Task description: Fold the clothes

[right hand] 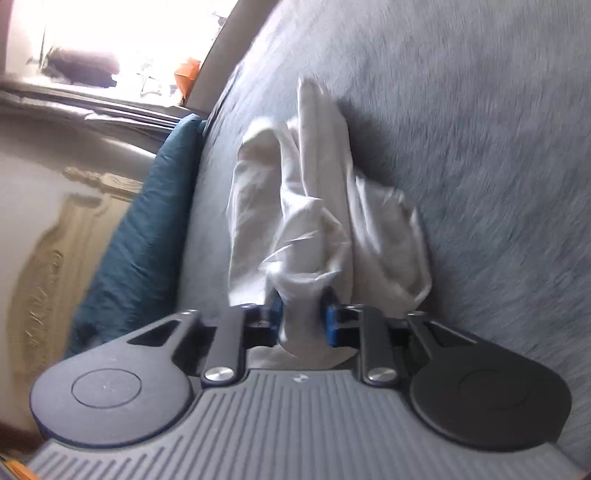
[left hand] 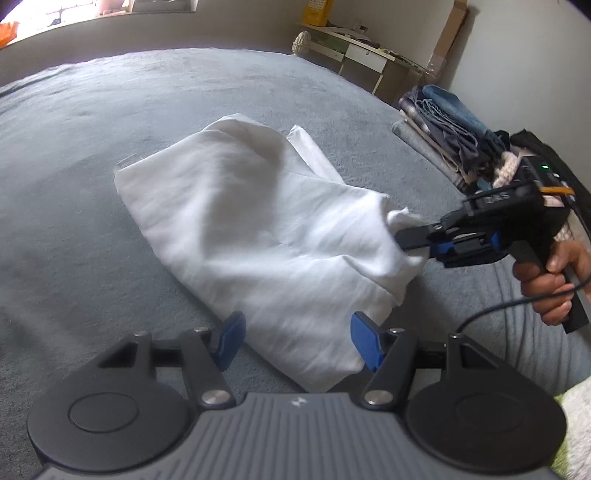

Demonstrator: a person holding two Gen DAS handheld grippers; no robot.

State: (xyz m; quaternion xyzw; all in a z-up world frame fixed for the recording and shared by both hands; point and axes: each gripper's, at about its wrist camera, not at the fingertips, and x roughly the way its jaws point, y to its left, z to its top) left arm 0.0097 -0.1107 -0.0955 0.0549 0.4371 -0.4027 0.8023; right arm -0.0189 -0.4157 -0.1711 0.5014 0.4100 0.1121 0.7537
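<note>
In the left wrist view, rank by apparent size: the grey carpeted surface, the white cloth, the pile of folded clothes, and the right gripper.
1. Grey carpeted surface, fills most of the view.
2. White crumpled cloth.
3 and 4. Pile of folded blue and grey clothes and black right gripper look alike; the gripper is nearer, so unranked.

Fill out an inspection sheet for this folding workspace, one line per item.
Surface: grey-blue bed cover, mostly bare.
Job's things: white garment lying loosely bunched; one end lifted.
Clutter: pile of clothes at the bed's far right edge.
Grippers: left hand-held gripper open, white garment's near edge between its pads, not pinched; right hand-held gripper shut on a bunch of the white garment, held by a hand.
Cables: black cable trailing from the right hand-held gripper's handle.
Surroundings: desk by the wall, bright window, teal cushion.
</note>
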